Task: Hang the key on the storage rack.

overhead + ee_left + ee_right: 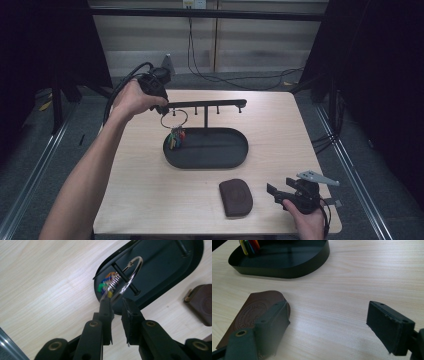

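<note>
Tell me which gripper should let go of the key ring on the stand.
Left. The left gripper is right at the key ring hanging on the stand's peg; the right gripper rests open near the brown pouch.

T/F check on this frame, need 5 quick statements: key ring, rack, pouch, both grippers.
1. The key ring hangs on a peg of the black rack. True.
2. The left gripper is clamped on the ring. False: its fingers stand slightly apart, with the ring's lower edge at the tips.
3. The brown pouch lies in the black tray. False: it lies on the table, in front of the tray.
4. The right gripper is open, holding nothing. True.
5. The coloured keys hang over the tray. True.
</note>
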A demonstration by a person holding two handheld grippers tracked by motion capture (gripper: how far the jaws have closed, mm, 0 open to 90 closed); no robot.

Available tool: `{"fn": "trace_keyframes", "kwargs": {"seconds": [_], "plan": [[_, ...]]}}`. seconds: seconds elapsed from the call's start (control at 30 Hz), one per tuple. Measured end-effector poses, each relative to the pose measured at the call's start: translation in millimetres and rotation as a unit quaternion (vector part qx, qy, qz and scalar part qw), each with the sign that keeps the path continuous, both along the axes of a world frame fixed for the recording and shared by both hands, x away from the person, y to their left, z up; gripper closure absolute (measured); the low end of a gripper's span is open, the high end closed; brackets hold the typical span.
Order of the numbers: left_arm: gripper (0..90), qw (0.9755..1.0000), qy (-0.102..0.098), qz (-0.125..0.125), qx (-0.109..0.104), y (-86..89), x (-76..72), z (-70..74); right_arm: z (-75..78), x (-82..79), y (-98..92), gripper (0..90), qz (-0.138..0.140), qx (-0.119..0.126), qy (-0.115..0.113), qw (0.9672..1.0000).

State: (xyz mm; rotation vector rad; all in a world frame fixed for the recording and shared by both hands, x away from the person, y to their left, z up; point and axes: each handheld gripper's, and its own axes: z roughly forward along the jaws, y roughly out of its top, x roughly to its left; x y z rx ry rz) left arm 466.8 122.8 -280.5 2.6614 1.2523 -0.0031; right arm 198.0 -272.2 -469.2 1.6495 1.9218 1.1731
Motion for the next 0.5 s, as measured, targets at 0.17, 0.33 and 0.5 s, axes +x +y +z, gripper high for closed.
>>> {"fn": "trace_keyframes", "kwargs": {"seconds": [0.17,0.33,0.5], "plan": [[69.7,0.9998,-0.002,-0.002,-0.018,9.0,-5.1,7.1,0.2,0.7,0.5,17.8,-0.001,0.001,0.001,1.0],[66.3,0.9993,0.01,0.01,-0.036,16.4,-8.1,5.3,-0.7,1.5,0.1,17.8,-0.003,0.003,0.004,1.0],[59.7,0.9982,0.013,0.005,-0.059,22.2,-14.0,-0.2,-0.7,1.5,-0.3,17.8,-0.004,0.005,0.005,1.0]]}}
